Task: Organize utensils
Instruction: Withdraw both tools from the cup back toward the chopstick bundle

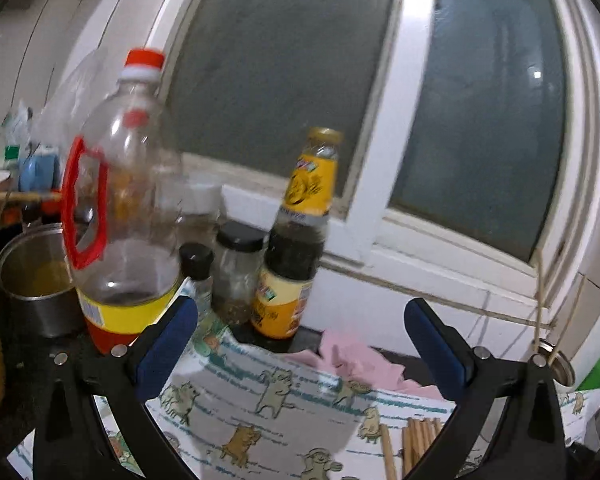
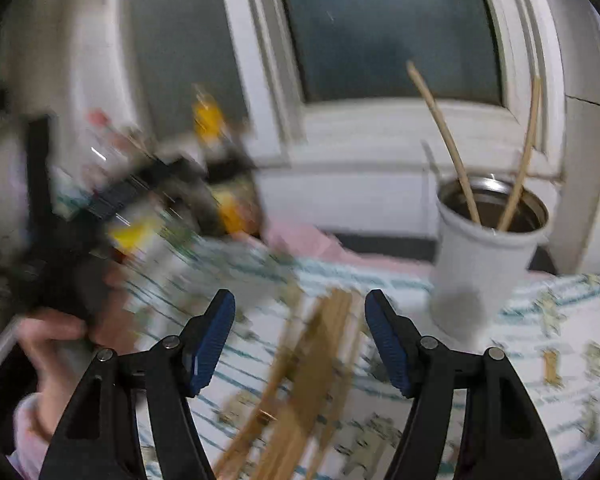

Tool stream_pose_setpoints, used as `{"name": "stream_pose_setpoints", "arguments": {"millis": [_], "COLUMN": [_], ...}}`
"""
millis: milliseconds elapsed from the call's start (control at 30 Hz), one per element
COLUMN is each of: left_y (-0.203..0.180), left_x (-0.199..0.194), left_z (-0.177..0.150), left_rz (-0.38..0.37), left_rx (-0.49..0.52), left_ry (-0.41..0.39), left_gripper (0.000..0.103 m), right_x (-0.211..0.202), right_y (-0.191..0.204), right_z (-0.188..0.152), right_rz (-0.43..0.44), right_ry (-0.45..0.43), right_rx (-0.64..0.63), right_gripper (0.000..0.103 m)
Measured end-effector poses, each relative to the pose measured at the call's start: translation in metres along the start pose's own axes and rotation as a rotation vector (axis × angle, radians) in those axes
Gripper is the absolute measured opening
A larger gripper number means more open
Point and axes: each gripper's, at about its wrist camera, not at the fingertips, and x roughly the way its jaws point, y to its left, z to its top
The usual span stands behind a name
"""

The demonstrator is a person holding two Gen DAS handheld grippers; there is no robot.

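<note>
**Both jaws wide and empty over the patterned cloth**

The left gripper (image 1: 300, 316) has its jaws spread wide, nothing between the blue pads (image 1: 168, 344). Under them lies a white cloth (image 1: 260, 400) printed with small tan cartoon animals and teal lines of writing too blurred to read. At the lower right of this view the ends of a few wooden chopsticks (image 1: 416, 444) lie on the cloth. A crumpled pink rag (image 1: 356, 360) lies at the cloth's far edge.

Only the left wrist view shows the bottles clearly: a big clear plastic bottle (image 1: 120, 208) with a red cap, red handle and yellow-and-red label; a small black-capped bottle; a glass jar (image 1: 236, 272) with a black lid; and a dark sauce bottle (image 1: 296, 248) with a gold cap and yellow-orange labels, their print unreadable. A steel pot (image 1: 32, 280) stands at the left on the dark desk (image 1: 20, 380).

The right gripper (image 2: 300, 332) likewise has its jaws open and grips nothing; the ribbed blue pads (image 2: 212, 340) flank a blurred bundle of chopsticks (image 2: 312, 380) on the cloth. Only this view shows a white cylindrical holder (image 2: 484, 264) with a metal inner wall, standing near the window frame (image 2: 380, 120), with two chopsticks (image 2: 444, 140) leaning inside it. At the left the person's hand (image 2: 60, 344) holds the other gripper, smeared by motion.
</note>
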Motion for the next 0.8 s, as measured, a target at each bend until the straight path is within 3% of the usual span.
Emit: {"name": "stream_pose_setpoints", "arguments": {"millis": [100,167,267,333,400,533,633,800], "left_y": [-0.006,-0.012,-0.01,-0.006,-0.004,-0.003,0.0,-0.004], "left_x": [0.014,0.025,0.036,0.044,0.051,0.066,0.062,0.056], "left_z": [0.0,-0.003,-0.008,-0.011,-0.013,-0.023,-0.023,-0.023], "left_rz": [0.061,0.136,0.124,0.087,0.07,0.157,0.111,0.107], "left_rx": [0.068,0.149,0.161,0.136,0.116,0.164,0.131,0.148], "left_ry": [-0.003,0.007,0.08,0.143,0.18,0.221,0.21,0.181], "left_gripper": [0.103,0.103,0.103,0.103,0.103,0.103,0.103,0.103], "right_x": [0.026,0.042,0.063,0.071,0.074,0.077,0.08,0.079], "right_y": [0.012,0.01,0.006,-0.003,-0.005,0.002,0.006,-0.006], "right_z": [0.004,0.006,0.005,-0.002,-0.009,-0.015,-0.017,-0.017], "right_rz": [-0.109,-0.076,-0.089,-0.027,-0.02,-0.082,-0.111,-0.087], "right_ry": [0.106,0.132,0.152,0.216,0.244,0.246,0.245,0.253], "right_rx": [-0.014,0.047,0.052,0.083,0.068,-0.018,-0.038,0.041], "right_gripper": [0.059,0.055,0.048,0.046,0.046,0.045,0.045,0.042]}}
